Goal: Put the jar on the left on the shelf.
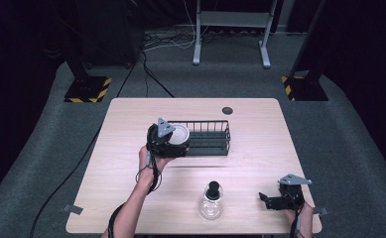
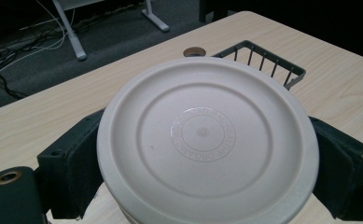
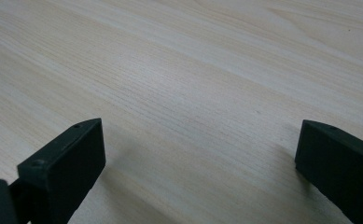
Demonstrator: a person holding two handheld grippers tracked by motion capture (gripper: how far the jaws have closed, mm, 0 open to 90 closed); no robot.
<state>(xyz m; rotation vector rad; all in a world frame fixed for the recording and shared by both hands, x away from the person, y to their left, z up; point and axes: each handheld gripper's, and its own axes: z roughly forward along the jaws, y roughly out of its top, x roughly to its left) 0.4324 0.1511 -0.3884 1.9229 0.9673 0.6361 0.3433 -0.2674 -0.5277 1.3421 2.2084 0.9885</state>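
Note:
My left gripper (image 1: 173,141) is shut on a round white lid (image 1: 179,135), held at the left end of the dark wire basket (image 1: 211,130). In the left gripper view the white lid (image 2: 207,142) sits between the two black jaws, with the basket's rim (image 2: 263,58) behind it. A clear glass lid with a black knob (image 1: 211,201) lies on the table near the front edge. My right gripper (image 1: 266,199) rests at the front right of the table, jaws wide apart over bare wood (image 3: 193,116), holding nothing.
The light wooden table (image 1: 131,124) has a round cable hole (image 1: 227,110) at the back. Beyond it lie grey carpet, floor cables and a metal stand's legs (image 1: 230,37). Yellow-black striped bases (image 1: 87,90) stand at both far corners.

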